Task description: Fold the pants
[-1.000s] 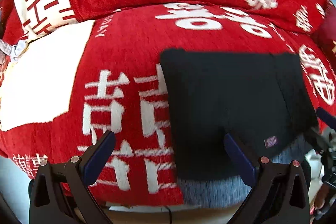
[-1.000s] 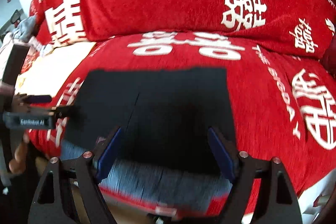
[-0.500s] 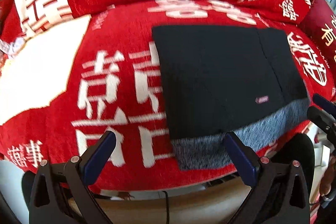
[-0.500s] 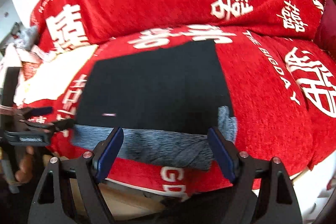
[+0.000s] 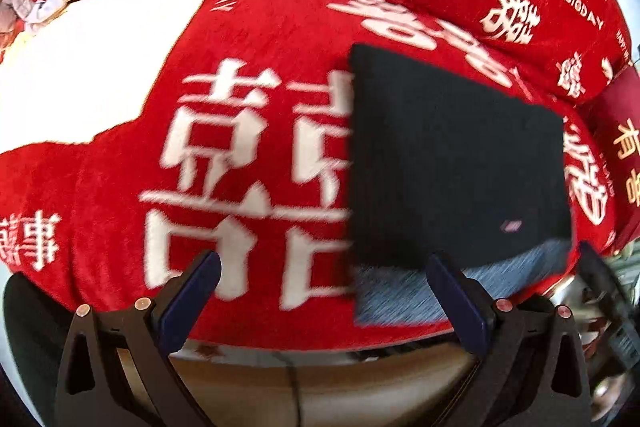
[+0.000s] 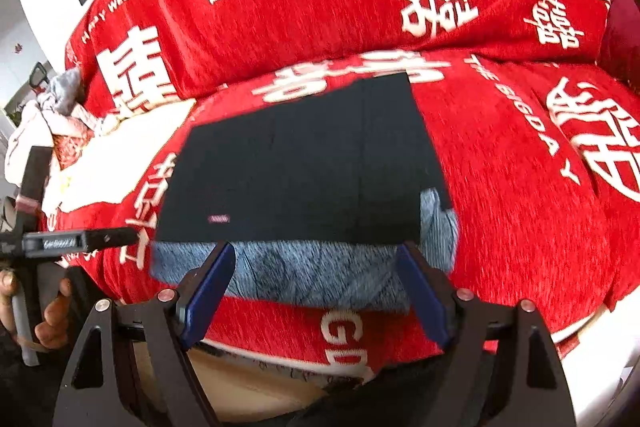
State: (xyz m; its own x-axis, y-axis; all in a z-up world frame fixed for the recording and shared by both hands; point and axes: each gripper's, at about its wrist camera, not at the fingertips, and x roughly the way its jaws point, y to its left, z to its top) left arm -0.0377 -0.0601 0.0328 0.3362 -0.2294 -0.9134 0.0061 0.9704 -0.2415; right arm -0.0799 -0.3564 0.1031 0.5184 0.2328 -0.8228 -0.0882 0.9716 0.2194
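pants (image 6: 296,167): folded dark rectangle, centre frame, on the red blanket (image 6: 520,187) | left tongs (image 5: 322,291): wide, holding nothing | right tongs (image 6: 316,283): wide, empty too

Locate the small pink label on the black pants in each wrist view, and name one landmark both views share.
Left wrist view: the pink label sits right of centre, low on the black pants, just above the grey band.
Right wrist view: pink label left of centre, near the pants' lower left corner.
Shared landmark: the grey band along the near edge.
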